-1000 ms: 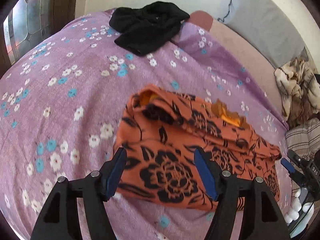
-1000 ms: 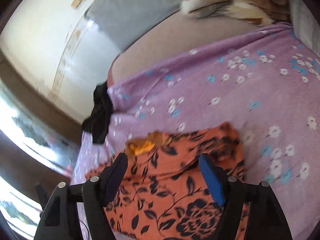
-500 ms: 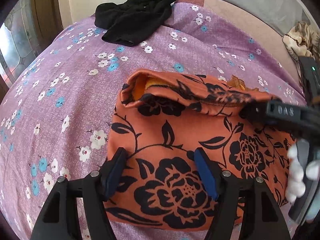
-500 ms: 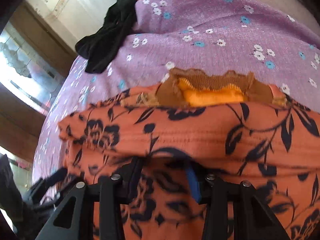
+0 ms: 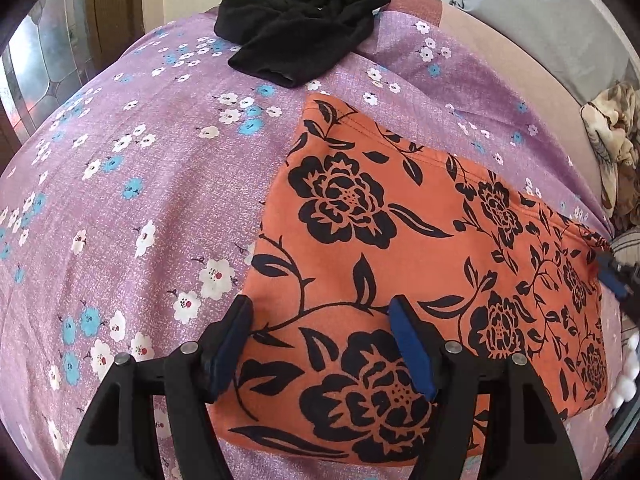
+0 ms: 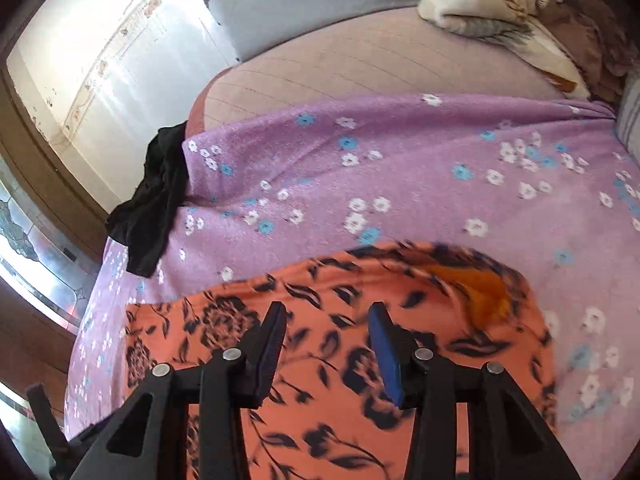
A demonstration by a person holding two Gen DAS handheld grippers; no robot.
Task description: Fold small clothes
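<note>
While the orange flowered cloth (image 5: 420, 248) lay folded flat on the purple bed sheet (image 5: 132, 200), the left tongs (image 5: 320, 352) hung open and empty, and the right tongs (image 6: 326, 350) were opening, gripping nothing. Next probably came another fold, needing an edge grabbed.

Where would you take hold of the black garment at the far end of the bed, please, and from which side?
I would pinch the black garment at its near folded end, coming from the orange floral cloth's side over the purple sheet. That end lies low and free; the rest is bunched near the bed's edge.
</note>
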